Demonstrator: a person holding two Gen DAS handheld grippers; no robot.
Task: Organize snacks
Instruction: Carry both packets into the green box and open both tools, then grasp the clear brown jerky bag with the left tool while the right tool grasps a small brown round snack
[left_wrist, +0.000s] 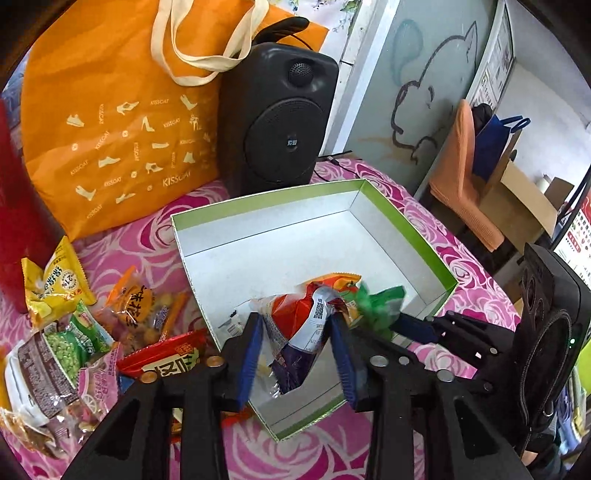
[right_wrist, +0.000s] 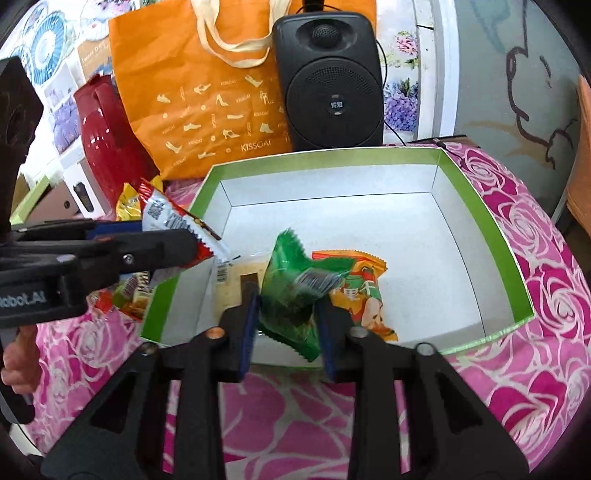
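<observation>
On the pink rose cloth (right_wrist: 535, 236), my left gripper (left_wrist: 297, 328) pinches a red packet (left_wrist: 295, 314), my right gripper (right_wrist: 286, 306) a crinkled green packet (right_wrist: 291, 291), over the green-rimmed box (right_wrist: 480, 206); loose snacks (left_wrist: 66, 332) crowd beside.

my table's got a pink rose-print cloth (right_wrist: 517, 236) | black plastic speaker (right_wrist: 332, 85) at the back next to an orange fabric tote bag with cream handles (right_wrist: 207, 107) | red glossy jug (right_wrist: 107, 129) left of that | grey wall panel with a black doodle (left_wrist: 424, 107) | orange padded chair (left_wrist: 461, 173) to the right
</observation>
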